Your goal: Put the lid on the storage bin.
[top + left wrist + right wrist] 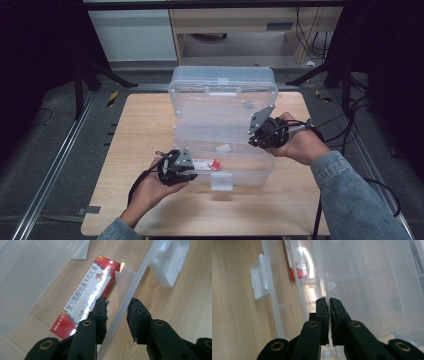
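Storage box: a clear plastic box (222, 150) sits mid-desk, its lid (222, 97) raised toward 12 o'clock, its latch (221, 182) facing 6 o'clock.
Carton: a red-and-white carton (87, 295) with printed characters lies flat inside the box, along the front wall at about 7 o'clock of the box.
Left gripper: the left gripper (117, 312) is at the box's front-left; its fingers are spread, one inside and one outside the front wall (125, 302), not clamped on it.
Right gripper: the right gripper (329, 305) is at the box's 3 o'clock side, fingers pinched on a thin clear wall.
Desk: light wood desk (150, 120).
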`<state>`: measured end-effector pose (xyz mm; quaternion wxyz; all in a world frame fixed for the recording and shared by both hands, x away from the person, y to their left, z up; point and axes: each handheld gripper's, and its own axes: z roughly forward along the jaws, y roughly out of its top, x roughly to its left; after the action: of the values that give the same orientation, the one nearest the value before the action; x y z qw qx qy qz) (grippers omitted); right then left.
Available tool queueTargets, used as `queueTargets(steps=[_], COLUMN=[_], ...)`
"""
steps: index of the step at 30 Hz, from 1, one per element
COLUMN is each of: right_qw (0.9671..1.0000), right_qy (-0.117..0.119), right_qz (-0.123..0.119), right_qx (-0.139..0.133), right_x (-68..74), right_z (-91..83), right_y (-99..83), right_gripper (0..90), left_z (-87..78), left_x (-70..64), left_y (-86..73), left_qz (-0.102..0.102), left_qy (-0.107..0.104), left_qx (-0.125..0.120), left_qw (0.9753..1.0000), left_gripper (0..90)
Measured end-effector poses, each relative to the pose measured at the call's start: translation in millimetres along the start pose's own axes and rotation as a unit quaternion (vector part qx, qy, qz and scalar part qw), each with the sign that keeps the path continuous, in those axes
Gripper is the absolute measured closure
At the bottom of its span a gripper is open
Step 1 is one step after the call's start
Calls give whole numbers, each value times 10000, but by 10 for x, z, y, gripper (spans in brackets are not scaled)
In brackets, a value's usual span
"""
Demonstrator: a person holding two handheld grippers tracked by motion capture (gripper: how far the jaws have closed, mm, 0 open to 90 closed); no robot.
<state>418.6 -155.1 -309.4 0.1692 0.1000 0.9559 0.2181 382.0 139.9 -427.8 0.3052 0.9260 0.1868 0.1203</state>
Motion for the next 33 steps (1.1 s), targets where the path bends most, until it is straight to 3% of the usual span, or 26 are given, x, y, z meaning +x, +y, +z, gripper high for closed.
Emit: queueTargets(steps=[5,8,9,10,11,13,14,15,16,18,19,20,26,27,28,31,33], right_qw=[10000,10000,10000,10000,10000,10000,10000,10000,10000,10000,10000,10000,9999,9999,9999,9999,9999], right_qy=[-14,-22,-24,-26,-26,-30,-31,-29,-29,-50,-65,-65,-77,-71,-71,-79,-81], right_qz=[4,12,17,19,19,35,46,48,48,28,31,31,91,72,72,74,69], right_qx=[-7,-23,-26,-27,-27,-34,-51,-59,-59,-48,-59,-59,-81,-73,-73,-94,-98], right_x=[-4,-2,-1,-1,-1,-2,-2,-3,-3,-3,7,7,15,12,12,17,19], right_z=[-2,-4,-4,-4,-4,-6,-4,-4,-4,-7,-3,-3,-8,-6,-6,-5,-5], right_y=[-1,-8,-8,-8,-8,-13,-15,-17,-17,-18,-17,-17,-28,-23,-23,-29,-31], right_gripper=[860,858,858,857,857,855,854,853,853,853,852,852,850,850,850,850,850], left_z=[-43,-207,-207,-322,-322,-519,-519,-643,-643,-769,-848,-848,-1086,-1161,-1161,-1266,-1277], left_x=[29,38,38,39,39,40,40,63,63,108,167,167,400,485,485,707,778], left_y=[-34,-55,-55,-50,-50,-24,-24,-5,-5,7,1,1,-27,-18,-18,41,71], left_qz=[-146,-338,-338,-481,-481,-695,-695,-796,-796,-874,-985,-985,-1183,-1263,-1263,-1373,-1409], left_qy=[80,4,4,-6,-6,76,76,76,76,123,125,125,429,602,602,917,936], left_qx=[-72,-391,-391,-627,-627,-974,-974,-1132,-1132,-1221,-1311,-1311,-1451,-1532,-1532,-1693,-1725], left_qw=[9998,9987,9987,9969,9969,9928,9928,9903,9903,9886,9864,9864,9814,9782,9782,9716,9704], left_gripper=[562,492,479,466,460,434,432,431,431,439,452,456,514,543,553,596,599])
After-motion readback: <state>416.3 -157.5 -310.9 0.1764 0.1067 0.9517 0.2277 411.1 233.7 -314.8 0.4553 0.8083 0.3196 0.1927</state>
